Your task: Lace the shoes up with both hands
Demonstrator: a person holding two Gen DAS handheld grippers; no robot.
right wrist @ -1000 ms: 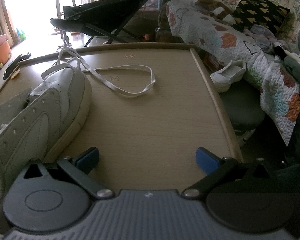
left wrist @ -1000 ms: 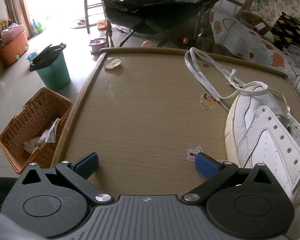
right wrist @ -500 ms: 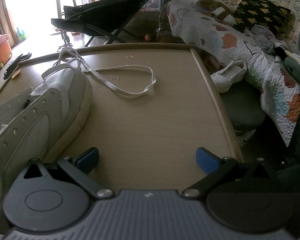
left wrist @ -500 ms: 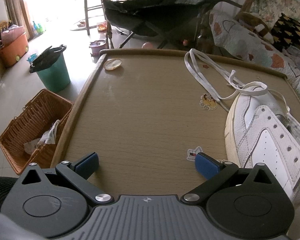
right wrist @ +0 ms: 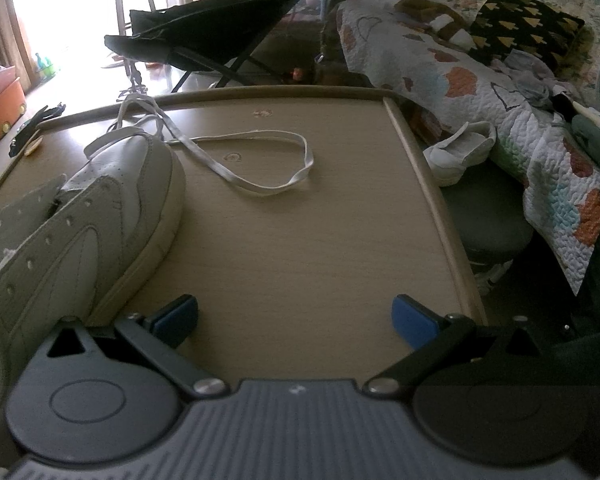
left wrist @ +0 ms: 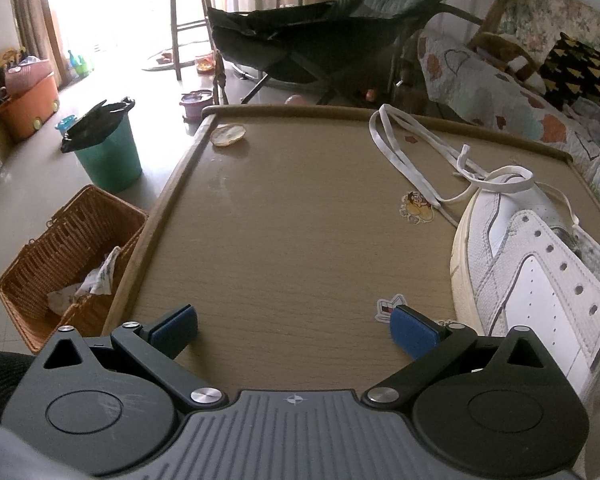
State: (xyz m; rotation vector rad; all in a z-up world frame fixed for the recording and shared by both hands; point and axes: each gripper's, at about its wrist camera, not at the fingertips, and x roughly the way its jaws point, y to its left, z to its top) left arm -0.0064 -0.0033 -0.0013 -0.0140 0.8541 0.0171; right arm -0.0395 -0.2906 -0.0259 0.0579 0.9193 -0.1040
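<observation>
White shoe (left wrist: 528,264) waiting on the wooden surface (left wrist: 300,220), its lace (right wrist: 256,160) loose.

Left gripper (left wrist: 294,326) and right gripper (right wrist: 294,316) hover on either side of it, jaws wide open and empty; the lace trails past the toe.

Layout: shoe (left wrist: 516,256) sat on table (left wrist: 300,216) between my two grippers.
Lace (right wrist: 256,164) trailed from its far end toward the table's back edge; basket (left wrist: 64,260) stood on floor left of table, bin (left wrist: 108,152) behind basket.
</observation>
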